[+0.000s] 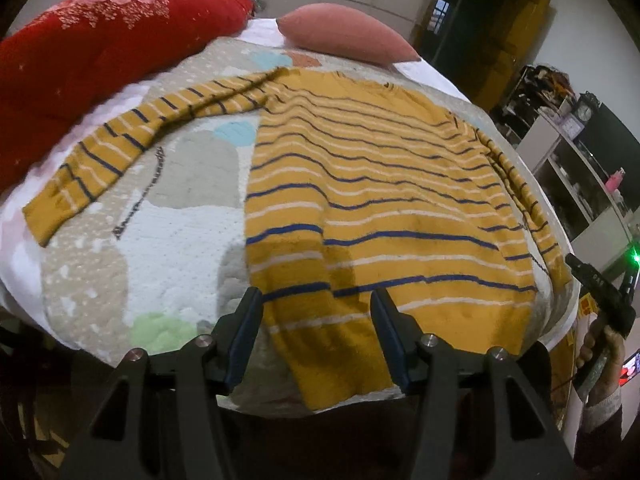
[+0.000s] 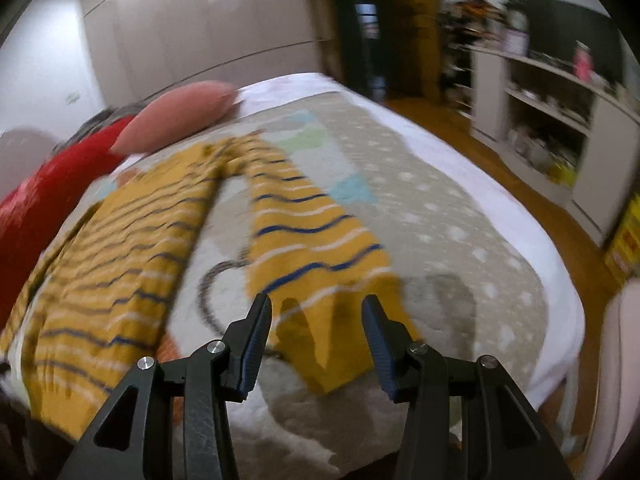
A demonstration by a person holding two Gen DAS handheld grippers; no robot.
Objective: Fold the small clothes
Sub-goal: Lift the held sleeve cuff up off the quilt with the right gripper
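A small mustard-yellow sweater with navy and white stripes (image 1: pixel 372 200) lies flat on a patterned blanket (image 1: pixel 176 232) on the bed. One sleeve (image 1: pixel 120 148) stretches out to the left. My left gripper (image 1: pixel 316 300) is open and empty, hovering over the sweater's near hem. In the right wrist view the sweater's body (image 2: pixel 120 248) lies at the left and its other sleeve (image 2: pixel 316 248) runs toward me. My right gripper (image 2: pixel 316 308) is open and empty just above that sleeve's cuff. The right gripper also shows at the far right of the left wrist view (image 1: pixel 600 292).
A red quilt (image 1: pixel 92 52) and a pink pillow (image 1: pixel 344 32) lie at the head of the bed. White shelving (image 2: pixel 552 120) stands past the bed's right edge over a wooden floor (image 2: pixel 520 200). A dark doorway (image 1: pixel 472 20) is behind.
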